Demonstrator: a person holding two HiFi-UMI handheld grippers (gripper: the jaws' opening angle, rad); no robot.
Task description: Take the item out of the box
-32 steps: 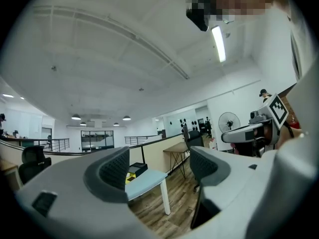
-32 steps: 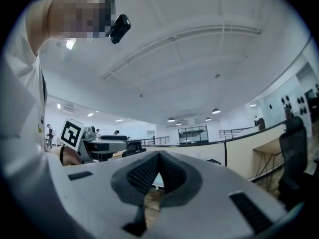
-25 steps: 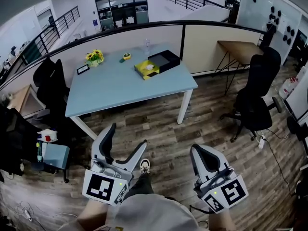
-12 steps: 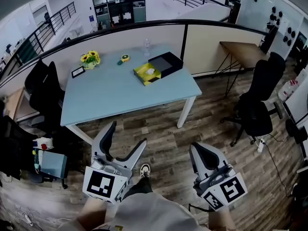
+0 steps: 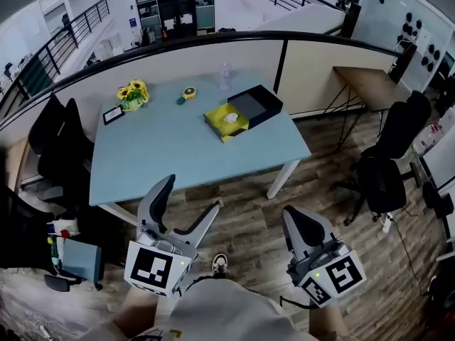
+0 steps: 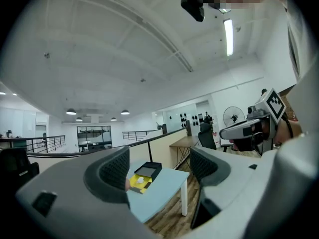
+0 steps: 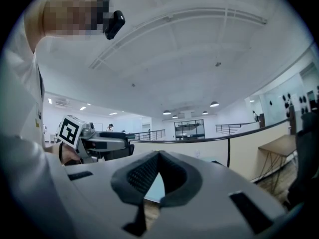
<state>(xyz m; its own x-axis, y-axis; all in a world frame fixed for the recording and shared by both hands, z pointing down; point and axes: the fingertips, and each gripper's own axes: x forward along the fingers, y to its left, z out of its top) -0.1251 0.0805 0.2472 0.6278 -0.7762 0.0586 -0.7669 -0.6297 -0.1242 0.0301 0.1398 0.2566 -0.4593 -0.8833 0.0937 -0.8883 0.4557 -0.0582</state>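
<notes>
so, the step in hand is the approach: both claws hang low over the floor (image 5: pixel 249 190), well short of the table (image 5: pixel 163 148). the left claw (image 5: pixel 189 203) stands open with nothing between its jaws. the right claw (image 5: pixel 297 222) is closed, its tips meeting on nothing.

the box (image 5: pixel 229 126) lies open toward the table's far right corner, yellow inside. a black lid (image 5: pixel 257 104) touches it on the far side. the item (image 5: pixel 229 117), small and white, sits in the yellow part; its shape is too small to tell from here.

to do this well, i would walk up to the near right edge until the box is straight below the claws. the right claw must open before it goes in. come down on the item from above, jaws kept inside the box walls. the box looks light and may ride up with the item, so the left claw could press on its rim. the bottle (image 5: pixel 225 74) and sunflowers (image 5: pixel 134 91) stand apart from the box and should not get in the way.
</notes>
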